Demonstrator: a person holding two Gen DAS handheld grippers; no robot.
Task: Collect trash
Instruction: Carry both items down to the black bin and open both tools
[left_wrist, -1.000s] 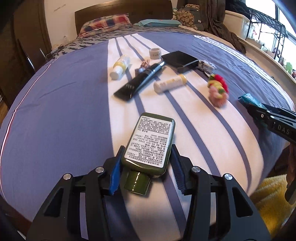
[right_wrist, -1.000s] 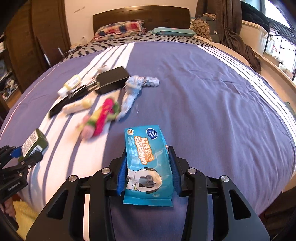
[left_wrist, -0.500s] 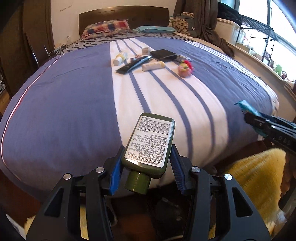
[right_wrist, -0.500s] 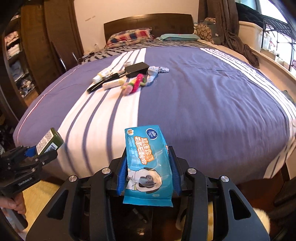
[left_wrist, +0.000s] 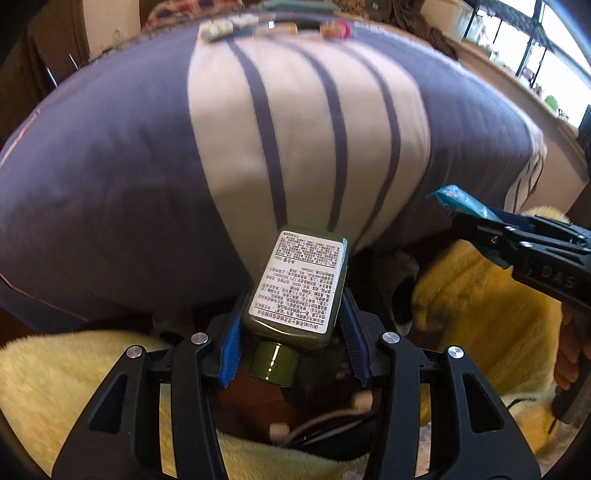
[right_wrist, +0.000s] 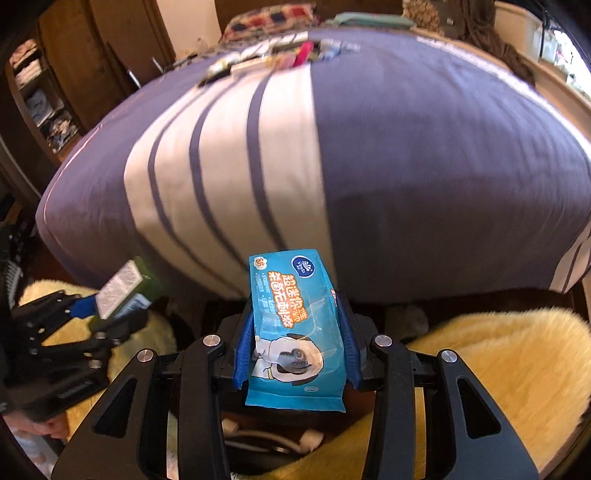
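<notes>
A dark green plastic bottle carries a white label with black print. The flat turquoise wipes packet shows orange lettering and a white cartoon dog. At twelve o'clock, the purple-grey bedspread has a cream band with dark stripes; fluffy yellow rugs lie at four o'clock.

Daylight pours in from the windows at upper right, blown out white there. The bed cover is smeared with motion blur (stripes look soft), while the bottle label stays sharp. Heavy fisheye bending, dark corners, dim under the bed.
</notes>
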